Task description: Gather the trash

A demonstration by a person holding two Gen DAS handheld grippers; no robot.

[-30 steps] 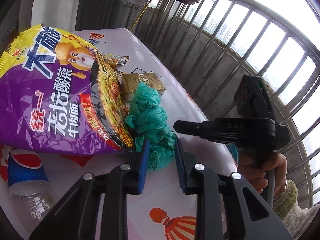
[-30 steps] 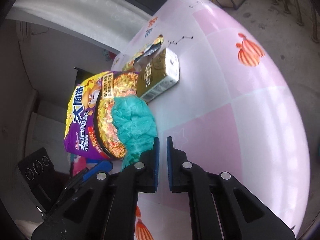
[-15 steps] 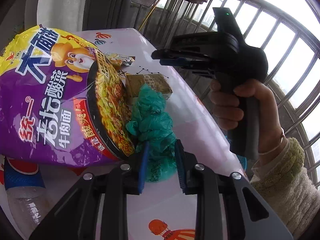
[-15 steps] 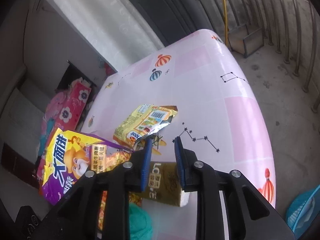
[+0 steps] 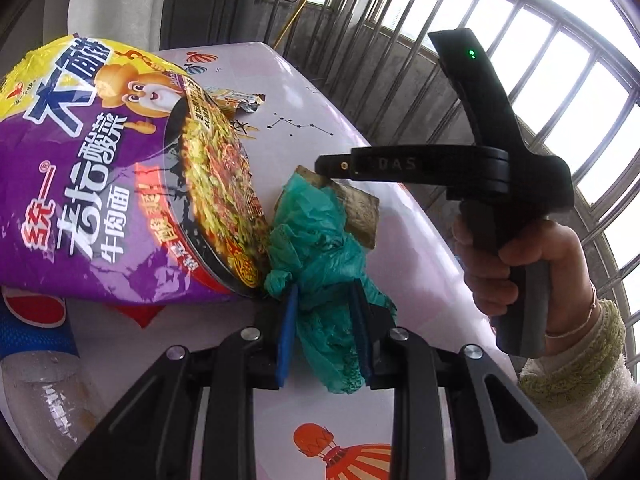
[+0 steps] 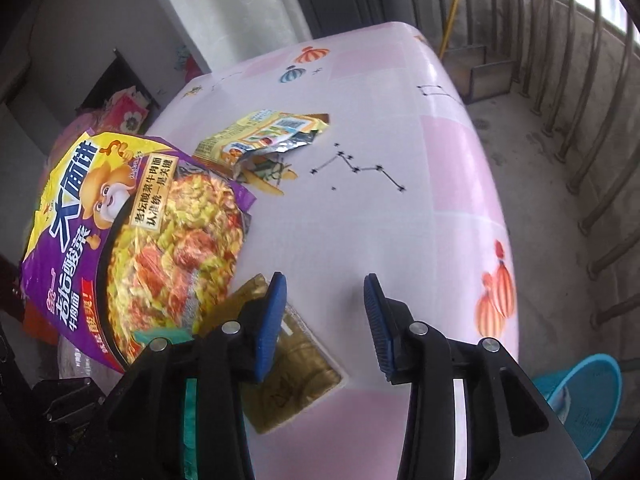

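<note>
A crumpled green plastic bag (image 5: 320, 248) lies on the pink table (image 5: 404, 264), and my left gripper (image 5: 325, 324) is shut on its near end. A big purple noodle packet (image 5: 100, 176) leans against the bag; it also shows in the right wrist view (image 6: 132, 248). A gold carton (image 6: 288, 372) lies flat beyond the green bag. My right gripper (image 6: 326, 320) is open and hovers just above the table, its left finger over the carton's edge. A torn yellow wrapper (image 6: 264, 136) lies farther back.
A Pepsi bottle (image 5: 36, 344) lies at the near left under the noodle packet. A blue basket (image 6: 588, 396) stands on the floor to the right of the table. A metal railing (image 5: 560, 80) runs along the right side.
My right gripper has opened wide and dropped toward the gold carton. My left gripper keeps its hold on the green bag, which has shifted a little nearer.
</note>
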